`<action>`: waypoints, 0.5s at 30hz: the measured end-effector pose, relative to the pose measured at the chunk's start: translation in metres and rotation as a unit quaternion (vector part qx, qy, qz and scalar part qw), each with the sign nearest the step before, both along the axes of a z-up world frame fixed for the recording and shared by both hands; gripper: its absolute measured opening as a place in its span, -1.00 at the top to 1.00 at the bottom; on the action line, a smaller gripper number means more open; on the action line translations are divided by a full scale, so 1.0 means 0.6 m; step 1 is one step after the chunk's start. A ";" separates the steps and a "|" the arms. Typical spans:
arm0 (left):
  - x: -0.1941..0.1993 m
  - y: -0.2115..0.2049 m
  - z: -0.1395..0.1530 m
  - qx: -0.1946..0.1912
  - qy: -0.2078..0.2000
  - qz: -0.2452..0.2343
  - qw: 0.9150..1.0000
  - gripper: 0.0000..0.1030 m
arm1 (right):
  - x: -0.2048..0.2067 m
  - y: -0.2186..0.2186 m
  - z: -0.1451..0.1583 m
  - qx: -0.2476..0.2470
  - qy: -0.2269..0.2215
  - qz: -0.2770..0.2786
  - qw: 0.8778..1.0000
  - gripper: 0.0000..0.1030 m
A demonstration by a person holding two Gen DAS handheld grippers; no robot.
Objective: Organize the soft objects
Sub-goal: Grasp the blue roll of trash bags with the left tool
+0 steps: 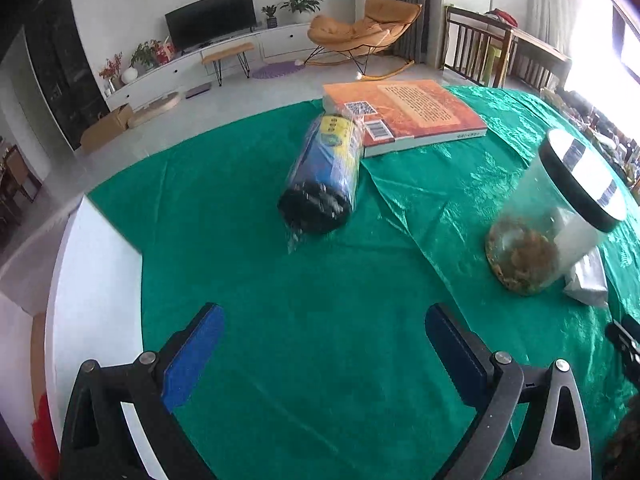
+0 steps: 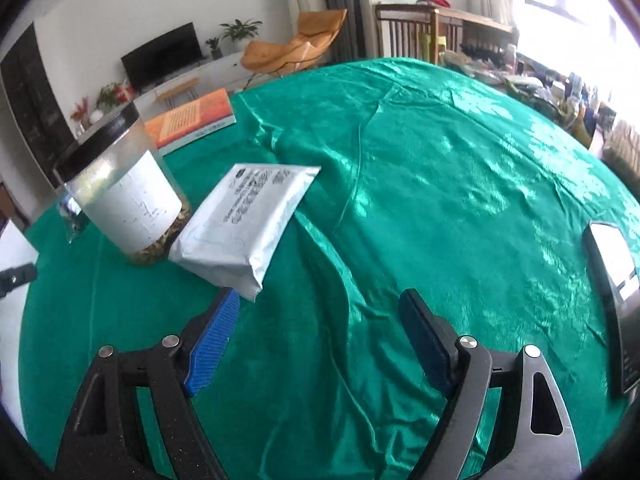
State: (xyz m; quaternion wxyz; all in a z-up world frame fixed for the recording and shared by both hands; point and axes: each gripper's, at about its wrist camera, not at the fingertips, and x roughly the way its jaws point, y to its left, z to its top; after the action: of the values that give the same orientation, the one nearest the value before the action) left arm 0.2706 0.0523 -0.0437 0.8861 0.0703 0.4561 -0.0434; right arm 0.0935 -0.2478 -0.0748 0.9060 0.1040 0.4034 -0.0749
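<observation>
Through the left wrist camera we see our left gripper (image 1: 322, 354) with its fingers spread wide and nothing between them, above the green cloth (image 1: 280, 300) covering the surface. Ahead lies a plastic-wrapped roll (image 1: 322, 178), blue and black, its far end resting against an orange book (image 1: 404, 114). This view alone shows the roll. To the right stands a clear jar (image 1: 548, 216) with a black lid, and only a corner of the grey soft packet (image 1: 588, 280) peeks out behind it.

The right wrist camera shows that packet (image 2: 244, 220) in full, lying flat just beside the jar (image 2: 124, 188). Our right gripper (image 2: 320, 342) also stands wide open and empty, its left finger (image 2: 212, 348) just short of the packet's near corner. A dark device (image 2: 616, 292) with a bright screen lies at the right edge.
</observation>
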 end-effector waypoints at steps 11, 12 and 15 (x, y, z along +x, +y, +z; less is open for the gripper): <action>0.222 -0.032 -0.062 0.092 0.050 0.039 0.994 -0.94 | -0.003 0.043 -0.012 -0.043 0.027 0.043 0.998 -0.66; 0.233 -0.023 -0.072 0.086 0.059 0.051 0.993 -0.94 | -0.002 0.043 -0.012 -0.045 0.027 0.043 0.998 -0.66; 0.244 0.003 -0.085 0.012 0.071 0.059 0.996 -0.18 | 0.005 0.044 -0.012 -0.052 0.029 0.043 0.997 -0.67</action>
State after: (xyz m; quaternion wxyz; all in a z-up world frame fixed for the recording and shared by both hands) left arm 0.4170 0.0538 -0.0948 0.8514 0.0505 0.5219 0.0092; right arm 0.0967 -0.2216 -0.0822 0.9004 0.0373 0.4295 -0.0592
